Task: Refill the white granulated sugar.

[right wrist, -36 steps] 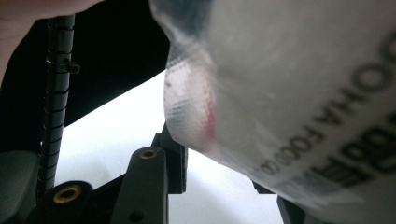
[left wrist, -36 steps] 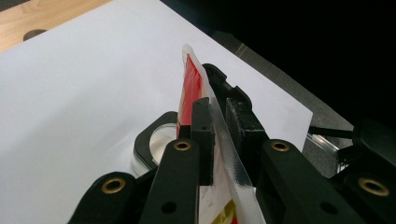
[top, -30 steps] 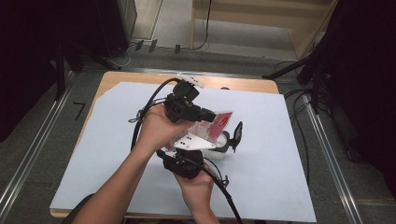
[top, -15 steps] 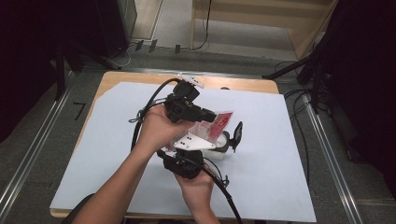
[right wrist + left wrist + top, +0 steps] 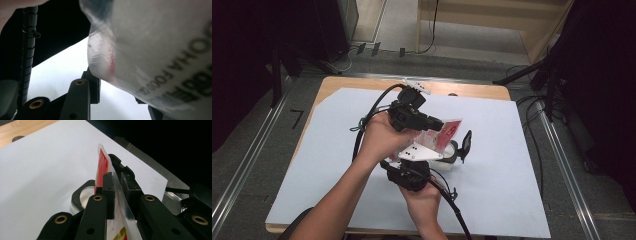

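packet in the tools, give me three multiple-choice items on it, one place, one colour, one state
1. Where is the packet?
A. lifted above the white sheet, next to a black-rimmed container
B. flat on the floor
C. inside a drawer

2. Which colour shows on the packet besides white?
A. green
B. red
C. blue

3. How does the left tool stand?
A. wide open, apart from the packet
B. lying on the table unheld
C. shut on the packet's edge

Answers: 1 A, the high view shows it held up over the sheet; 2 B, red print shows in the high and left gripper views; 3 C, the left gripper view shows both jaws pressed on the sealed edge.
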